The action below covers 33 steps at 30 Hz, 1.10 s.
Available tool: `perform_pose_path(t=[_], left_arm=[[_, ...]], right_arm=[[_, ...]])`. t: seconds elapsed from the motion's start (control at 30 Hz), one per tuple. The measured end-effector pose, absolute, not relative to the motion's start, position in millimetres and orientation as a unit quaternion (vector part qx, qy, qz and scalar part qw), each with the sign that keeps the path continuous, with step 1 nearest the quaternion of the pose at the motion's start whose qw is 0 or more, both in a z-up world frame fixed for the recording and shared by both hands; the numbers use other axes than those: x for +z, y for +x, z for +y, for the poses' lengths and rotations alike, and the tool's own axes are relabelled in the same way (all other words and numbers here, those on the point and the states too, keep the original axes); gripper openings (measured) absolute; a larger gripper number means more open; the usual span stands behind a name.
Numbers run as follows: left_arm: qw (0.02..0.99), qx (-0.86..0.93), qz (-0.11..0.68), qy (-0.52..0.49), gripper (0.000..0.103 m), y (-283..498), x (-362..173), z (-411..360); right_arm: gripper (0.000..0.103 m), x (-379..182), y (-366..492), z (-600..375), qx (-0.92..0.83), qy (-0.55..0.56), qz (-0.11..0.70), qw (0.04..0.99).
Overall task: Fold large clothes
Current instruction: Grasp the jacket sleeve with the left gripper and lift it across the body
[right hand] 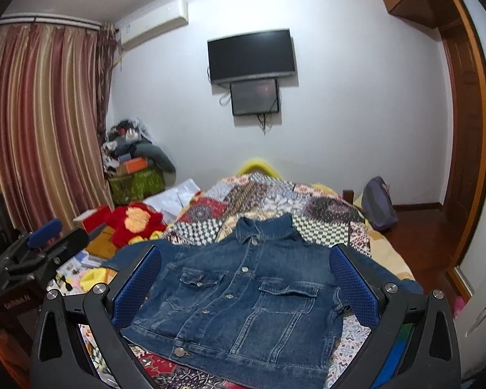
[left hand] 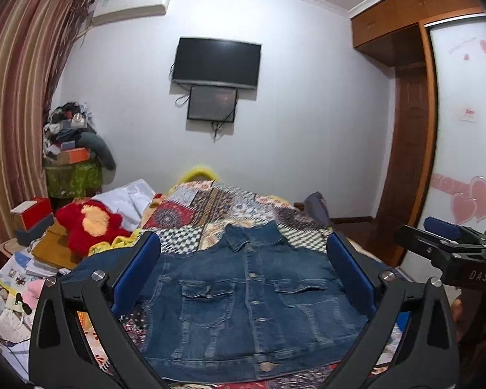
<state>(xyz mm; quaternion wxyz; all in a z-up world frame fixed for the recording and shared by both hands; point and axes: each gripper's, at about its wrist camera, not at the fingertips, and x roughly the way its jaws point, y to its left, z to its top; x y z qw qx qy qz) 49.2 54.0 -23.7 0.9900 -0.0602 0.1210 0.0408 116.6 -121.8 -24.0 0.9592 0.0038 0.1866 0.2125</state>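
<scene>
with jacket (left hand: 243, 298) flat on quilt (left hand: 230, 207), buttoned, and both left gripper (left hand: 243, 265) and right gripper (right hand: 244, 275) spread wide, gripping nothing: likely to pinch quilt along with stiff denim, dragging 2 layers.

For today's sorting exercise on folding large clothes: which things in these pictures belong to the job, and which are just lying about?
Belongs to the job:
denim jacket, spread flat
patchwork bedspread under it
left hand-held gripper, open
right hand-held gripper, open

Just lying about:
red plush toy
television
backpack
curtains
</scene>
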Motion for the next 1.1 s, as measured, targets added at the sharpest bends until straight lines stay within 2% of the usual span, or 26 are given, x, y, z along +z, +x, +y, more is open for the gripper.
perform_pose_path(t=[0.4,0.67,0.93,1.07,1.1], left_arm=[[0.966,0.149,0.197,-0.075,0.103,145,-65,167],[0.939,0.187,0.261,-0.125,0.103,200,-107,254],[0.873,0.161,0.377,-0.263,0.103,237,-185,332],[0.846,0.149,0.401,-0.318,0.102,243,-220,348],[0.841,0.142,0.403,-0.332,0.099,243,-226,350]], right_arm=[[0.103,-58,241,-68,0.216,-0.007,0.268,0.939],[0.103,-76,331,-14,0.239,-0.045,0.308,0.92],[0.103,-139,399,41,0.266,-0.089,0.394,0.875],[0.103,-184,424,61,0.282,-0.107,0.451,0.84],[0.103,-193,430,65,0.286,-0.11,0.464,0.831]])
